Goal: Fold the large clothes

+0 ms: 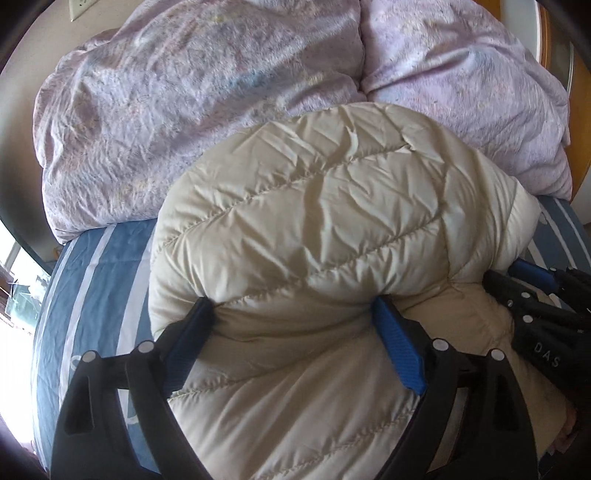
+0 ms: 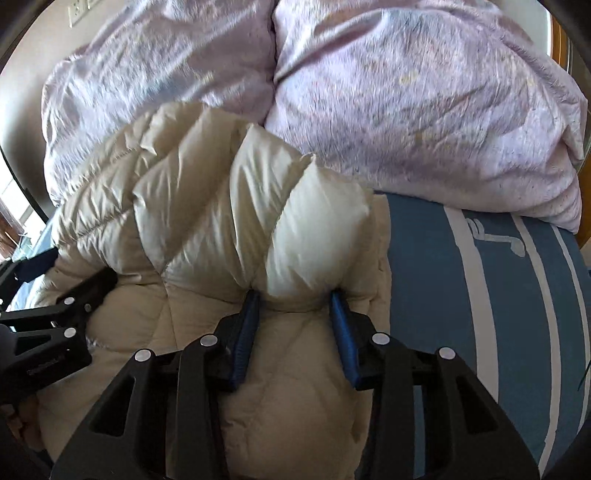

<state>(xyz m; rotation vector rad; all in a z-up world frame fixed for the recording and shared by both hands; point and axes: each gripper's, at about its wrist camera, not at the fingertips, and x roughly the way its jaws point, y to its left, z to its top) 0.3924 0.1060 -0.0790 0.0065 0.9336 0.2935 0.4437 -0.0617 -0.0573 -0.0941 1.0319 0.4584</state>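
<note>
A cream quilted puffer jacket [image 1: 314,221] lies bunched on the blue striped bed sheet [image 1: 92,280]; it also shows in the right wrist view [image 2: 221,206]. My left gripper [image 1: 295,306] has its blue-padded fingers wide apart around a thick fold of the jacket, pressing into it. My right gripper [image 2: 295,295] has its fingers closer together, pinching a puffy fold at the jacket's right edge. Each gripper shows at the edge of the other's view, the right one [image 1: 535,291] and the left one [image 2: 74,295].
A crumpled lilac duvet [image 1: 184,110] is heaped behind the jacket across the head of the bed [image 2: 424,110]. The blue sheet with white stripes [image 2: 498,295] shows to the right. A wall socket [image 1: 79,7] is top left, a window at left.
</note>
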